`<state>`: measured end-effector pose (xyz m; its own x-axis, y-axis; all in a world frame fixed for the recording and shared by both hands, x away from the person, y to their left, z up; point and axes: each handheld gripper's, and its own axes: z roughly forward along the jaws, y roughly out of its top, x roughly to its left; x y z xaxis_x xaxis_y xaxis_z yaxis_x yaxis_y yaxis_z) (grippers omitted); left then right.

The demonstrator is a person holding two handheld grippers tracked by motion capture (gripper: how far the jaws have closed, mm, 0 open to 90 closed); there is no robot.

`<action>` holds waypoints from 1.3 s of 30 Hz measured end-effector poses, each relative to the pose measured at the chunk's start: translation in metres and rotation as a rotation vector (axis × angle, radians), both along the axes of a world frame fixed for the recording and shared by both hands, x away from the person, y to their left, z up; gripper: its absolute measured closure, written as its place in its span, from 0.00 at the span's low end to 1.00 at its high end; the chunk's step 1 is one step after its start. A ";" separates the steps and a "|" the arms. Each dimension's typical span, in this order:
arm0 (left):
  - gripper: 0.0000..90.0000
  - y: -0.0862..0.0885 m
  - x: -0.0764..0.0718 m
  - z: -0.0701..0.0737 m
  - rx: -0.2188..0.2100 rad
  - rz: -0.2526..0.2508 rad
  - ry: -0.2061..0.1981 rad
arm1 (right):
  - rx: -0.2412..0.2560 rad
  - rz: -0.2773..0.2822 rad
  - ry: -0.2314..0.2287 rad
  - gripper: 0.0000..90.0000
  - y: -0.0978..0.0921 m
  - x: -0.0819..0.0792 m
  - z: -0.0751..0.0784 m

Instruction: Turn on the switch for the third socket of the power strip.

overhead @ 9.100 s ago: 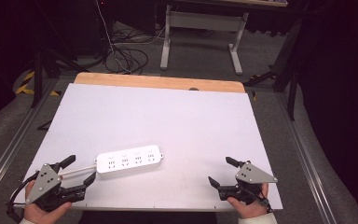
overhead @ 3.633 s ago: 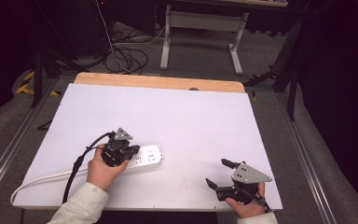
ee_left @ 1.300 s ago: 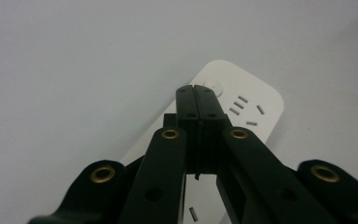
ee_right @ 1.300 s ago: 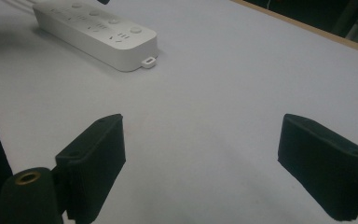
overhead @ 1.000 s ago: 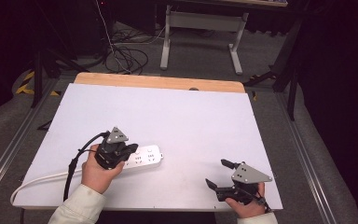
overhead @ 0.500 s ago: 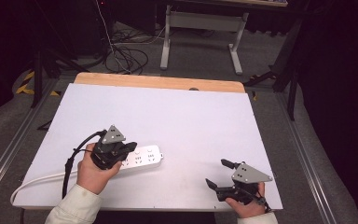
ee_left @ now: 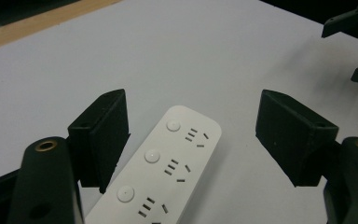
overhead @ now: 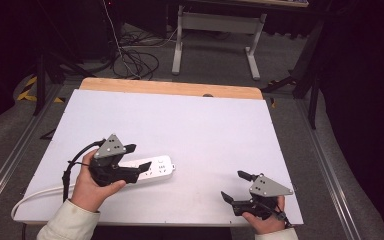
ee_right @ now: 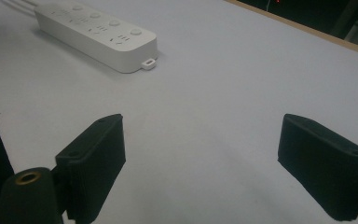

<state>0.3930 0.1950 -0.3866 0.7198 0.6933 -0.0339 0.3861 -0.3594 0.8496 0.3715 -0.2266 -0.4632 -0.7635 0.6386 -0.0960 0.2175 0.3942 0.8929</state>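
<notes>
White table (overhead: 205, 125) is wide open beyond the power strip (overhead: 155, 168), bare all the way to the wooden far edge (overhead: 170, 88). The strip lies left of the table's middle, toward the near edge, its cord (overhead: 35, 197) curling off to the near-left corner. Left gripper (overhead: 136, 157) hangs over the strip's left end, jaws spread wide, one on each side of the strip, not touching it. Right gripper (overhead: 236, 186) sits well to the right of the strip at the near edge, jaws wide too, holding nothing. The strip is white and slim, with a row of round buttons (ee_left: 152, 155) beside the socket slots and a small tab (ee_right: 148, 62) on its free end.
</notes>
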 end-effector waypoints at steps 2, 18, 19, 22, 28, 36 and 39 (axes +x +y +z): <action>0.28 0.007 -0.003 0.002 -0.011 0.006 -0.024 | -0.004 0.003 -0.001 0.17 0.000 0.000 0.000; 0.22 0.055 -0.030 -0.002 -0.067 0.055 -0.122 | 0.000 0.004 -0.006 0.17 0.000 0.000 0.000; 0.22 0.057 -0.032 -0.003 -0.062 0.056 -0.131 | 0.000 0.004 -0.007 0.17 0.000 0.000 0.000; 0.22 0.062 -0.036 -0.005 -0.060 0.049 -0.138 | -0.001 0.002 -0.001 0.17 0.000 0.000 0.000; 0.22 0.071 -0.043 -0.013 -0.049 0.043 -0.148 | 0.001 0.006 -0.007 0.17 0.000 0.000 0.000; 0.18 0.091 -0.051 -0.026 -0.074 0.052 -0.164 | -0.001 0.008 -0.007 0.17 0.000 0.000 0.000; 0.18 0.100 -0.053 -0.032 -0.079 0.068 -0.160 | -0.001 0.007 -0.008 0.17 0.000 0.000 0.000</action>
